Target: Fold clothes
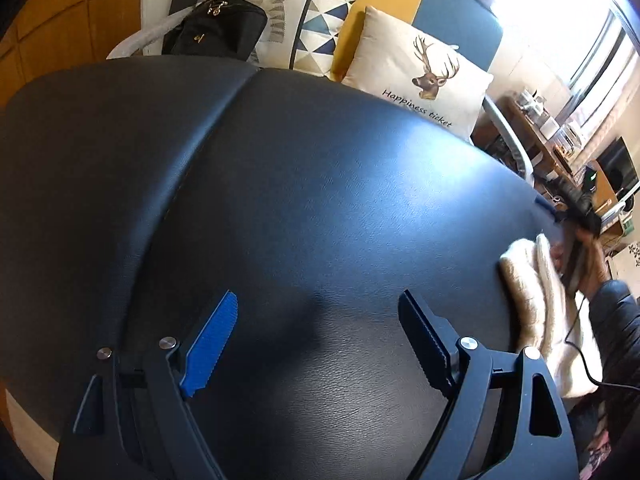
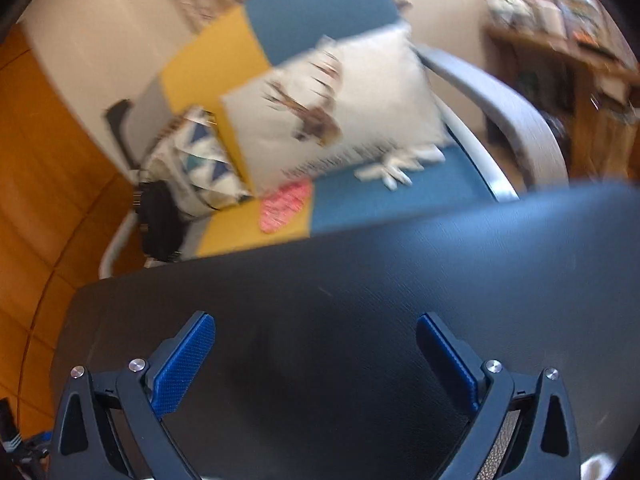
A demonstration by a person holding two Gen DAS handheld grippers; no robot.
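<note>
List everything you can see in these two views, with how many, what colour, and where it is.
Table: one, black leather-look top, fills the foreground of both views.
Folded garment: one, cream, on the table's right edge in the left wrist view.
Deer cushion: one, white with brown deer print, on the sofa behind the table.
Triangle cushion: one, white with blue and grey triangles, left of the deer cushion.
Handbag: one, black, on the sofa's left end.
Sofa: one, blue and yellow panels, beyond the table.
Pink item: one, on the sofa seat; too blurred to identify.
Wooden shelf: one, brown, cluttered, far right.
Left claw: open, empty, over the table.
Right claw: open, empty, over the table.
</note>
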